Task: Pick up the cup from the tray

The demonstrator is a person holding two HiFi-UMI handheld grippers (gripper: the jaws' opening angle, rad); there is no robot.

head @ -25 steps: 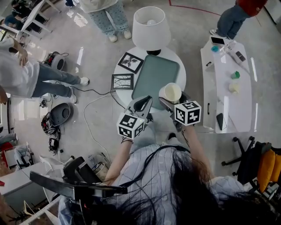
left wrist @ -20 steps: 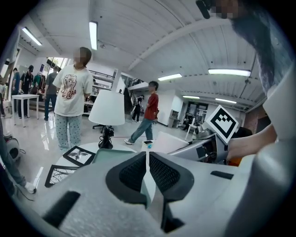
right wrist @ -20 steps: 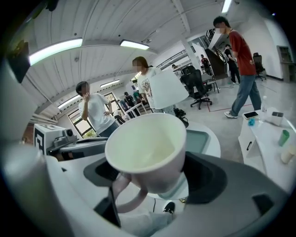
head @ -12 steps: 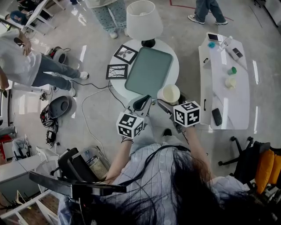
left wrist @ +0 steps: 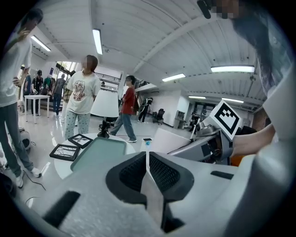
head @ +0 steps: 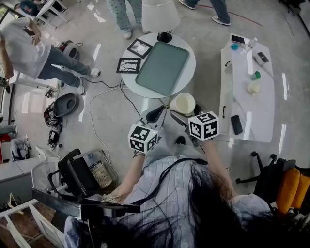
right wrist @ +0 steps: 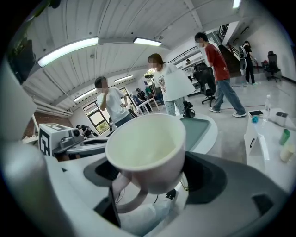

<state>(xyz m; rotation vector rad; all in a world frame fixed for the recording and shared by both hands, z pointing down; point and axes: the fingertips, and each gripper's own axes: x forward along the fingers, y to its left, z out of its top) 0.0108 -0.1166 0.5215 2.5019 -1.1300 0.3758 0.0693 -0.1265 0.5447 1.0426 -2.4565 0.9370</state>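
Note:
A cream cup (head: 185, 103) hangs in the air just off the near edge of the round white table (head: 190, 77), held by its handle. My right gripper (head: 178, 115) is shut on that handle. In the right gripper view the cup (right wrist: 148, 148) fills the middle, empty, with its handle pointing down between the jaws of the right gripper (right wrist: 152, 183). The grey-green tray (head: 162, 68) lies bare on the table; it also shows in the left gripper view as the tray (left wrist: 98, 152). My left gripper (head: 156, 114) hovers left of the cup, shut and holding nothing, with the pads (left wrist: 159, 173) touching.
A white lamp (head: 160, 14) and two framed pictures (head: 128, 65) share the round table. A long white table (head: 247, 87) with a phone and small bottles stands at the right. People stand and walk at the back. Cables and bags lie on the floor at the left.
Both grippers and the held cup have drawn back from the round table: the cup was over the table's near edge and now hangs over the floor. People behind have moved.

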